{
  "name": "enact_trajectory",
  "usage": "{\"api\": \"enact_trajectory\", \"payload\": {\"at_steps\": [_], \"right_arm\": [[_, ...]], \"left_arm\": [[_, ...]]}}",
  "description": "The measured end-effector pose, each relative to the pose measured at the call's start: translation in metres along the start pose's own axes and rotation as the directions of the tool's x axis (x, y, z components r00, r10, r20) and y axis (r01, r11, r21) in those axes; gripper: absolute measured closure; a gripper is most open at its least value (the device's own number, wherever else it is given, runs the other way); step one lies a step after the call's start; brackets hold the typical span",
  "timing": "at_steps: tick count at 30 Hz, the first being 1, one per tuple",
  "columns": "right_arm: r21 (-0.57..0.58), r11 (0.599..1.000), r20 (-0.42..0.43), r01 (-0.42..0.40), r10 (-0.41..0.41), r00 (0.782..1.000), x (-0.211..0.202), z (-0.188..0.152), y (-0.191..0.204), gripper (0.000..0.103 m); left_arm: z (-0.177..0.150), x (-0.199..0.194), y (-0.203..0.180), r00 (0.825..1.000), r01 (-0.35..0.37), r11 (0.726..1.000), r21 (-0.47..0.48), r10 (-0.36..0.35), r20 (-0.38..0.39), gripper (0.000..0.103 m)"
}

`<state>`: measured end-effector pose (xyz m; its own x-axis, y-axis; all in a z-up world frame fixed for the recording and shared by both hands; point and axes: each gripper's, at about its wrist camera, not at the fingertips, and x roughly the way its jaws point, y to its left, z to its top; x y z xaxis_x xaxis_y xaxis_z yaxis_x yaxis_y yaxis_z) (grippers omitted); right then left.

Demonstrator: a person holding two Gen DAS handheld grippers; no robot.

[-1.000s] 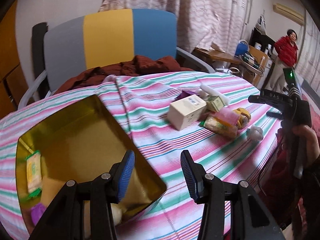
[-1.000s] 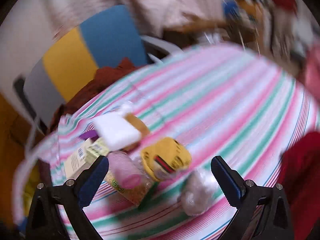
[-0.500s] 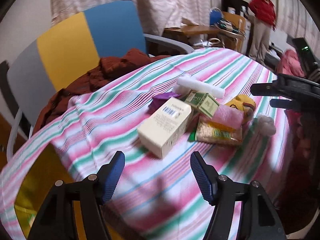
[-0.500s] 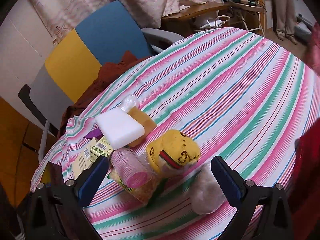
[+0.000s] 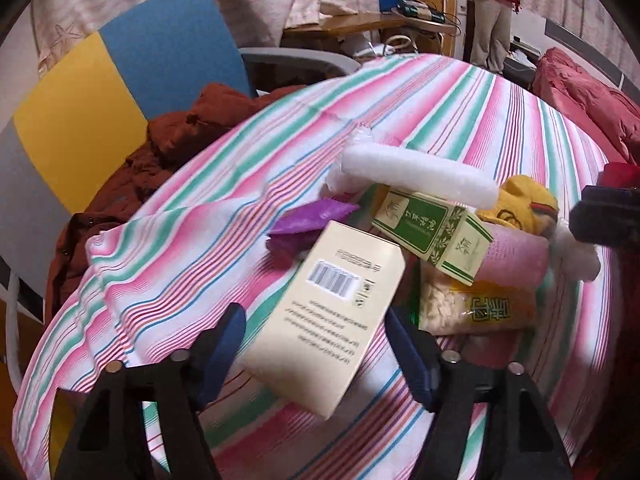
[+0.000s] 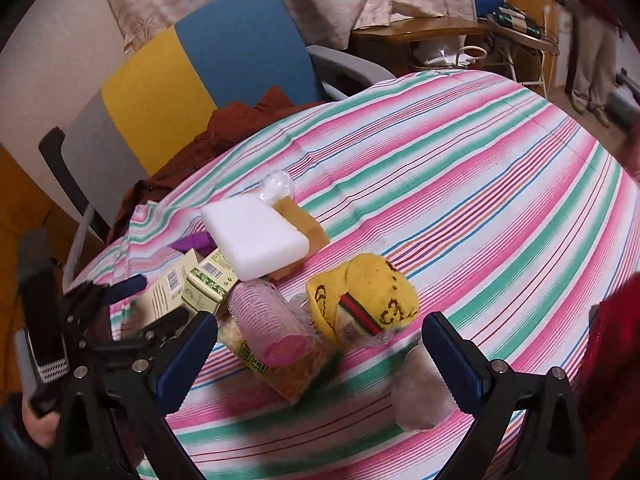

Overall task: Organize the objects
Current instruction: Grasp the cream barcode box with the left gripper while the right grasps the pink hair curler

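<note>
A pile of small goods lies on the striped tablecloth (image 5: 460, 92). My left gripper (image 5: 314, 332) is open, and the near end of a cream barcode box (image 5: 332, 320) lies between its fingers. Behind the box are a purple packet (image 5: 308, 220), a green tea box (image 5: 432, 232), a white foam block (image 5: 416, 172), a pink roll (image 5: 516, 256) and a snack bag (image 5: 476, 304). My right gripper (image 6: 318, 332) is open, low over the pink roll (image 6: 272, 328) and a yellow sock bundle (image 6: 364, 300). The left gripper (image 6: 156, 300) shows at the cream box (image 6: 164, 292).
A clear-wrapped pale bundle (image 6: 420, 392) lies by my right finger. A chair (image 6: 192, 72) with a rust-brown garment (image 6: 240, 120) stands behind the table. A person in red (image 5: 492, 0) stands by a desk far back. A yellow sliver of the tin (image 5: 60, 428) shows at lower left.
My left gripper swung right from above the gold tin to the pile, and its open fingers now flank the cream box. The right gripper stayed open over the pile.
</note>
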<state>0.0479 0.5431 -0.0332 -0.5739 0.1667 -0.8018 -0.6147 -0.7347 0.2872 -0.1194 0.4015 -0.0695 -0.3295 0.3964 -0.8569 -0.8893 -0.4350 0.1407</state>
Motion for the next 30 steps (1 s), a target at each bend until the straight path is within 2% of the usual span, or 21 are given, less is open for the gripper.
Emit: {"api": "enact_trajectory", "payload": {"at_steps": [5,7,12,17,24,30], "right_arm": [[-0.048,0.999,-0.018,0.023,-0.024,1.0,0.005,-0.001,0.009,0.0],[-0.059,0.998,-0.024,0.026,-0.028,0.999,0.006,-0.002,0.011,0.0],[-0.06,0.998,-0.032,0.029,-0.031,0.999,0.007,-0.002,0.01,0.0],[-0.047,0.999,-0.041,0.023,-0.025,0.999,0.009,-0.002,0.008,0.0],[0.0,1.0,-0.03,0.006,-0.006,1.0,0.006,0.0,-0.001,0.0],[0.093,0.994,0.001,-0.053,0.053,0.999,-0.001,0.003,-0.017,0.0]], "left_arm": [[0.002,0.005,0.002,0.999,0.045,0.997,-0.059,-0.045,0.004,0.044],[0.0,0.008,0.003,0.997,0.075,0.993,-0.096,-0.076,-0.004,0.052],[-0.005,0.004,0.0,0.998,0.061,0.99,-0.128,-0.061,0.005,0.053],[-0.012,-0.006,-0.005,0.997,0.079,0.985,-0.155,-0.075,0.026,0.053],[-0.048,-0.028,-0.013,0.995,0.092,0.968,-0.235,-0.083,0.049,0.053],[-0.077,-0.057,-0.027,0.99,0.13,0.95,-0.284,-0.107,0.093,0.053]]}}
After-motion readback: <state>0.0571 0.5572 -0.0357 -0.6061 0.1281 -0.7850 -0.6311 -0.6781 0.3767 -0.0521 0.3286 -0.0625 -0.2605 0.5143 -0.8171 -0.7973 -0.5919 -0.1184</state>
